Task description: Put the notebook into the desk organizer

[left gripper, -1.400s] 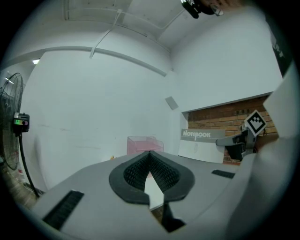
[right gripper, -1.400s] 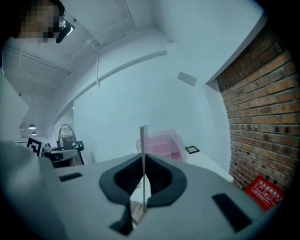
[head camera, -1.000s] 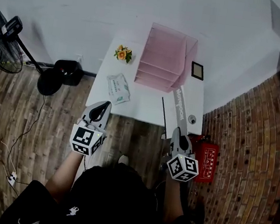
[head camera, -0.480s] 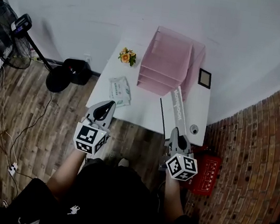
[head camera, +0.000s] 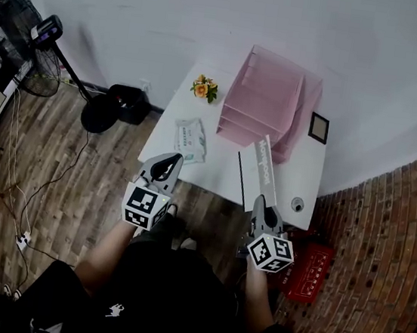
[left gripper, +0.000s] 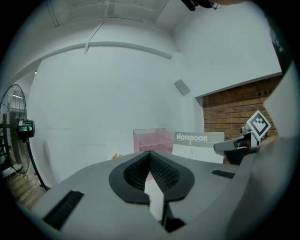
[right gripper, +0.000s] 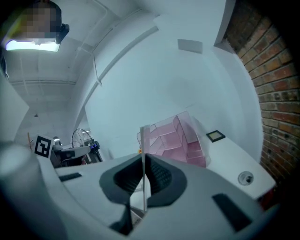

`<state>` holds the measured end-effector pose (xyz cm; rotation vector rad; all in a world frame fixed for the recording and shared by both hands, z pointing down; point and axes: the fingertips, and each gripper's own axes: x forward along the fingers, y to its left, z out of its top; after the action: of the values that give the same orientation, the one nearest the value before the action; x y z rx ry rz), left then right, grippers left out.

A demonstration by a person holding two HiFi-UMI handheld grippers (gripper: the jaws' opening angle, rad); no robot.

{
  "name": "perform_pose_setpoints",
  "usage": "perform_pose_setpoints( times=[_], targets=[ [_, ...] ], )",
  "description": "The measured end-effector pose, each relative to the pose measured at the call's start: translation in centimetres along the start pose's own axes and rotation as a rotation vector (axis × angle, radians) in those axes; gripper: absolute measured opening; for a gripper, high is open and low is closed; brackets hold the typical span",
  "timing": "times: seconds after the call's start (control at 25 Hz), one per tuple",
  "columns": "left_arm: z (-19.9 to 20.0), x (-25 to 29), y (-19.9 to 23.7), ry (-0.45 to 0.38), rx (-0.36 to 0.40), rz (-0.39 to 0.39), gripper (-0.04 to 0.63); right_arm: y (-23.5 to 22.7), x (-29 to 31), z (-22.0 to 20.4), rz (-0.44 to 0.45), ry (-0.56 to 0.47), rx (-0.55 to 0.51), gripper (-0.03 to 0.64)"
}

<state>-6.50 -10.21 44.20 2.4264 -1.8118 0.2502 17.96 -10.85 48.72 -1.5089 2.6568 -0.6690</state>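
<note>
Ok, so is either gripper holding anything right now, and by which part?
The right gripper is shut on the notebook, gripping it by the edge nearest the person. The left gripper is shut and holds nothing.

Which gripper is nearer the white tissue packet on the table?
Left. The left gripper sits just in front of the white tissue packet, near the edge of the white table. The right gripper, jaws shut on the grey notebook, is farther off to the packet's right.
</note>
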Motion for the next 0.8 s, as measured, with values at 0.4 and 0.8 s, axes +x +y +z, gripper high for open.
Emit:
perform_pose_setpoints(
  times=[0.4,0.8],
  targets=[
    [-3.2,4.2,2.9,0.051,-0.009,-0.033,0.005,2.2,3.7,-2.6,0.094,0.010,0.043,0.011],
    [-4.2,8.9,3.1,0.082,0.015,-0.134,0.005,1.9,6.5,-3.6,0.095,-0.016,0.172,0.011]
  ],
)
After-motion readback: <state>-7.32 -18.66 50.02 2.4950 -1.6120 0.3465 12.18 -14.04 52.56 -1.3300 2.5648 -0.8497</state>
